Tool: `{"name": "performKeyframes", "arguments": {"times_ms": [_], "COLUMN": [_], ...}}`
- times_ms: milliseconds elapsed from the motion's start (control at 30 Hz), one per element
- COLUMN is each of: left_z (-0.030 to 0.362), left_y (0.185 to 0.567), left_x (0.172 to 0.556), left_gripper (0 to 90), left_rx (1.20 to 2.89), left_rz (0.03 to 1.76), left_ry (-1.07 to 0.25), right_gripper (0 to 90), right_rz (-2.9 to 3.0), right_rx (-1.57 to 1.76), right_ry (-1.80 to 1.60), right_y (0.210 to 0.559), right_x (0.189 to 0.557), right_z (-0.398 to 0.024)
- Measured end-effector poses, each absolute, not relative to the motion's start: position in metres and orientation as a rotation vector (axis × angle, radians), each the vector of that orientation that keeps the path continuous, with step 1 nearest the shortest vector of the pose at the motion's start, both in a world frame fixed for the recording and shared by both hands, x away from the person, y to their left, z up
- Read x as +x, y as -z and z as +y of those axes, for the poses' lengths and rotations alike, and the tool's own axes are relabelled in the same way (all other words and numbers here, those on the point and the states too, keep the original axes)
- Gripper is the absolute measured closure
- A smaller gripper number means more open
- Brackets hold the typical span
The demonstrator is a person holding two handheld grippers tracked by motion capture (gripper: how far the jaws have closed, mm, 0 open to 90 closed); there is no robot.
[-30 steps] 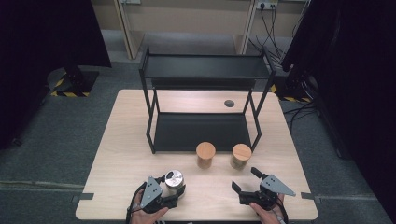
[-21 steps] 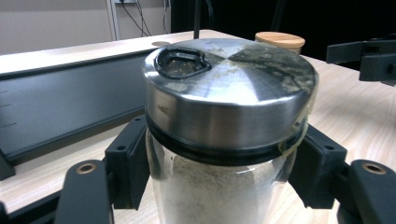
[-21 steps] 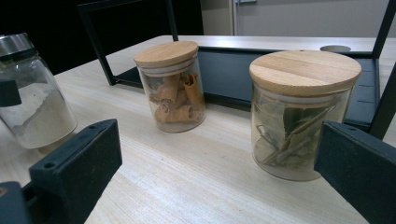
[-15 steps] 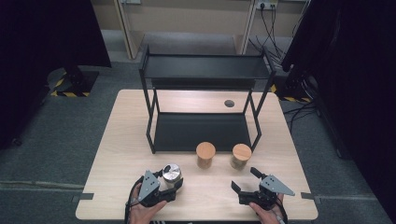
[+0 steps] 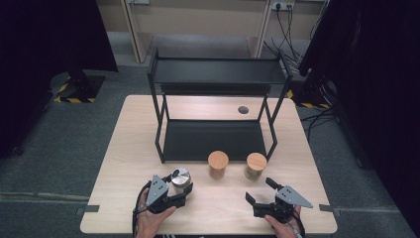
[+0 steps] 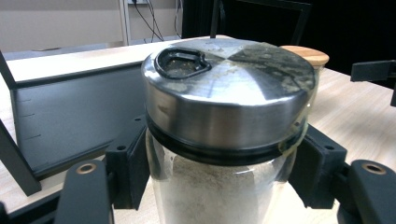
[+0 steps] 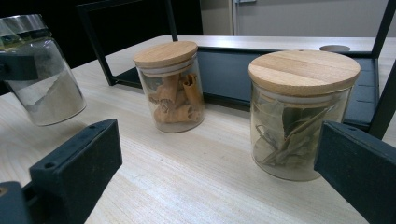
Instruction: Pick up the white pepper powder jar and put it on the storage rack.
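Steel-lid jar [image 6: 229, 135] of pale powder is clamped in the left gripper [image 5: 174, 194], jaws pressing the glass just under the lid. In the right gripper view it hangs tilted with its base clear of the table [image 5: 124, 148], near the front-left edge, so I'd call it lifted, not placed.

Rack [image 5: 218, 99] behind it is bare on both shelves. Two wood-lid jars stand upright on the table just in front of the lower shelf: cinnamon jar [image 7: 170, 88] and leaf jar [image 7: 299, 116], near each other but apart, neither touched.

Right gripper [image 5: 261, 194] sits low at the front-right, jaws wide apart, nothing between them, pointing at the leaf jar.

Judgement: looks like jars go onto the rack. Progress is early: one jar picked up, none shelved. Left: carry the steel-lid jar to a shelf, set it down, then the two wood-lid jars.
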State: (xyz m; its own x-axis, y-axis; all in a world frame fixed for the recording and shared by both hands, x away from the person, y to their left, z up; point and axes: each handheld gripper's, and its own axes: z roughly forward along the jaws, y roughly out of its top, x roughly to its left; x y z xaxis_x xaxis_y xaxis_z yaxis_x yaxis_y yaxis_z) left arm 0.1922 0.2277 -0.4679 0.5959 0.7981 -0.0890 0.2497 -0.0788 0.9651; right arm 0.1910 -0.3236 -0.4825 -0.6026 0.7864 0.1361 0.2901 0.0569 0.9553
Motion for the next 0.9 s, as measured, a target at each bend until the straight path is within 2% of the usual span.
{"name": "performKeyframes", "arguments": {"times_ms": [900], "left_z": [0.215], "left_y": [0.447], "left_x": [0.237], "left_gripper": [30.9], "left_rx": [1.621], "left_rz": [0.899], "left_ry": [-0.611], "right_gripper": [1.2], "right_rz": [1.919], "right_rx": [1.073], "right_ry": [-1.570], "right_y": [0.483], "right_x": [0.191], "right_z": [-0.324]}}
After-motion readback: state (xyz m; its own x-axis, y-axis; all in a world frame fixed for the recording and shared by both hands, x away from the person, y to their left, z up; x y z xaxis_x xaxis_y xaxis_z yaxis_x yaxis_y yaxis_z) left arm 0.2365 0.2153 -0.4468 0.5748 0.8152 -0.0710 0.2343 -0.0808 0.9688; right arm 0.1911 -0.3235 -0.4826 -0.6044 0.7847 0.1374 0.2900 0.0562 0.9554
